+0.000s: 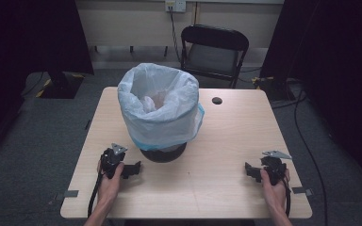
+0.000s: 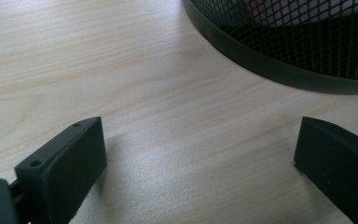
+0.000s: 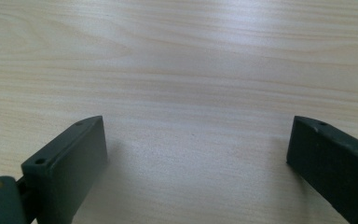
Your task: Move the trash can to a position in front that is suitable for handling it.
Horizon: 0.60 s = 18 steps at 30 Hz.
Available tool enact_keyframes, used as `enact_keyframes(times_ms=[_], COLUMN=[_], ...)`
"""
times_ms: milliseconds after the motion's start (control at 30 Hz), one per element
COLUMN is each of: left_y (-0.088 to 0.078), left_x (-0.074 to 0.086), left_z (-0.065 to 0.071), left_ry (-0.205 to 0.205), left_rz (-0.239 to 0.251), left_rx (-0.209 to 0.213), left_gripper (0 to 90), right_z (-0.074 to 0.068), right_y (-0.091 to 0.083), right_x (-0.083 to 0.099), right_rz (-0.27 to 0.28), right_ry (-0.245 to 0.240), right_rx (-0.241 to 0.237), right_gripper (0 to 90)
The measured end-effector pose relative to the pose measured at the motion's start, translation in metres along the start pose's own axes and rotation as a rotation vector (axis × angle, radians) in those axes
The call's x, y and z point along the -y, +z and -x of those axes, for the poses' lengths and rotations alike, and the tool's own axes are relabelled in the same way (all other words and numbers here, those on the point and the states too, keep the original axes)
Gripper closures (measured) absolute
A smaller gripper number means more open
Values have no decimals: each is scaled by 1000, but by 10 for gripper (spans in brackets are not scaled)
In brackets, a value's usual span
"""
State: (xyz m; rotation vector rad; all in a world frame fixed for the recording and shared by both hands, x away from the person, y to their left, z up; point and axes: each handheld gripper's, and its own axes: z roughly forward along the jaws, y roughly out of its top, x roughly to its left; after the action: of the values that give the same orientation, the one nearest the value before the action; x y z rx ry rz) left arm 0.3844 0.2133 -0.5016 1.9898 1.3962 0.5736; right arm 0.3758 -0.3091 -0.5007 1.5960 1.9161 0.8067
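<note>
High view shows us the wooden table (image 1: 226, 141) first, with a black mesh waste bin (image 1: 164, 151) standing upright left of its middle, lined with a thin white plastic bag (image 1: 160, 108) folded over the rim. We judge the bag light, limp and slippery, easy to tear, best pinched at the loose overhang; inside lies something pale and crumpled that we cannot identify. Our left gripper (image 1: 133, 170) rests just beside the bin's base, jaws spread and empty; our right gripper (image 1: 250, 170) sits well apart, likewise spread.

The lined bin (image 1: 160, 113) blocks the middle of the surface (image 1: 226, 141); bare wood lies open between both claws and along the near edge.
</note>
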Motion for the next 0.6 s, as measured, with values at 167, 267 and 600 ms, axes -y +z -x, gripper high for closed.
enact_keyframes(times_ms=[167,267,600], left_y=[-5,-10,-37], left_x=[2,4,1], left_z=[0,1,5], left_ry=[-3,-10,2], left_rz=[-2,6,63], left_rx=[-2,-2,74], left_gripper=[83,146,184], right_z=[0,3,-12], right_y=[-2,-4,-14], right_x=[1,1,-11], right_rz=[6,19,89], right_ry=[12,28,-35], right_rx=[0,-30,-129], right_gripper=[61,114,125])
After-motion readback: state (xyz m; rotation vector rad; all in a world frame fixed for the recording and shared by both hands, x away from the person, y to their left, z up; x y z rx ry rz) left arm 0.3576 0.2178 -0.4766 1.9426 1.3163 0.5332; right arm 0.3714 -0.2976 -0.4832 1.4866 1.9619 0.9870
